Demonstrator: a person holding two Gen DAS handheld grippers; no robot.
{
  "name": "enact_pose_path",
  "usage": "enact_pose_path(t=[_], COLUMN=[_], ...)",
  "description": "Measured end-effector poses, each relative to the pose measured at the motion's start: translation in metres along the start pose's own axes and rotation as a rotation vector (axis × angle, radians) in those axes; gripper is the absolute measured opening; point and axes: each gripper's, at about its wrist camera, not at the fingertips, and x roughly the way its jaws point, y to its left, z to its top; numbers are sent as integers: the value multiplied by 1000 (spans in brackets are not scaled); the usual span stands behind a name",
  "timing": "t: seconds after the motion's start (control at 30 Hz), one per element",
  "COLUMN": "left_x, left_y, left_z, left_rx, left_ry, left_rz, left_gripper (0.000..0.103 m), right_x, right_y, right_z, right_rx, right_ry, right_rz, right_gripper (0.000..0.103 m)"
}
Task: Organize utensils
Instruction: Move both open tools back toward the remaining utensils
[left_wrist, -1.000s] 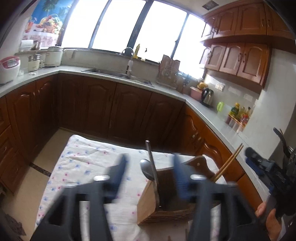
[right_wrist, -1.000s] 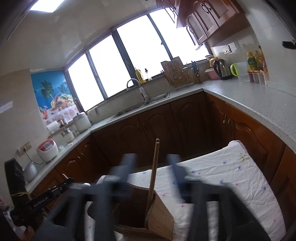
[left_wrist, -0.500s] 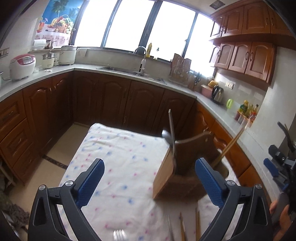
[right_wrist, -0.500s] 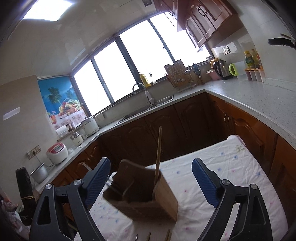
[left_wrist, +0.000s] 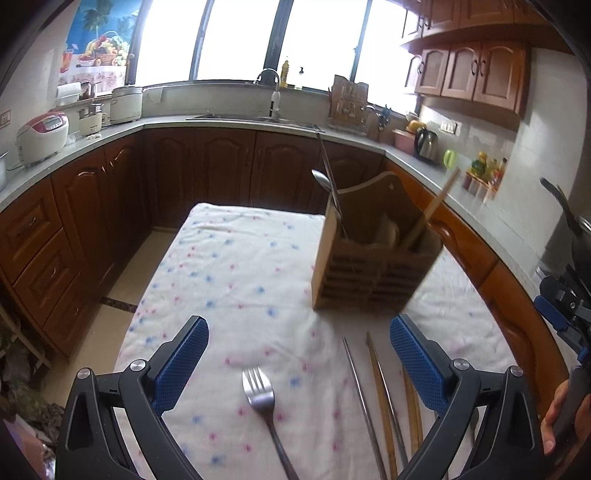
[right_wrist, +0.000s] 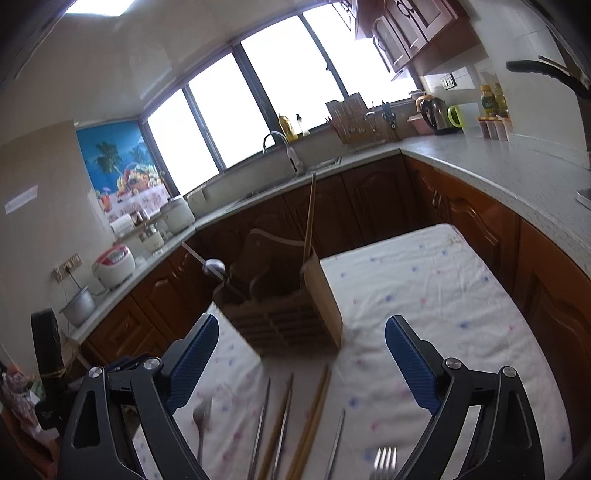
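**Both grippers wide above loose cutlery**

The left gripper (left_wrist: 299, 354) hangs over the cloth-covered bench (left_wrist: 229, 266) with its jaws spread wide and nothing between them. A fork (left_wrist: 264, 402) lies on the cloth between its fingers, tines pointing away. To the right of the fork, several chopsticks (left_wrist: 380, 391), metal and wooden, lie roughly side by side, running toward the camera.

Beyond them stands the wooden holder (left_wrist: 373, 258), upright on the cloth. A spoon (left_wrist: 327, 186) and a metal stick lean out of its left compartment; a wooden stick (left_wrist: 434, 208) leans out of the right one.

The right gripper (right_wrist: 301, 350) is likewise released, jaws far apart and holding nothing. From its view the holder (right_wrist: 284, 310) sits just ahead, the chopsticks (right_wrist: 299, 417) lie on the cloth between the fingers, and a second fork (right_wrist: 384, 461) shows its tines at the lower edge. The first fork (right_wrist: 201, 421) appears blurred at the left.
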Motion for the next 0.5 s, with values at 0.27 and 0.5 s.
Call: enact_pose_path(t=[0.27,0.5], left_x=[-12,-4], left_y=[3,-2], left_z=[-15,-21], left_rx=[19,35], left_ry=[47,101], left_rz=[1,14], left_gripper=[100,100], right_x=[-19,-16], right_y=[-3,-8], right_z=[-30,-45], right_rx=[-4,2], right_ry=[41,92], right_rz=[-36,-59], right_gripper=[93,93])
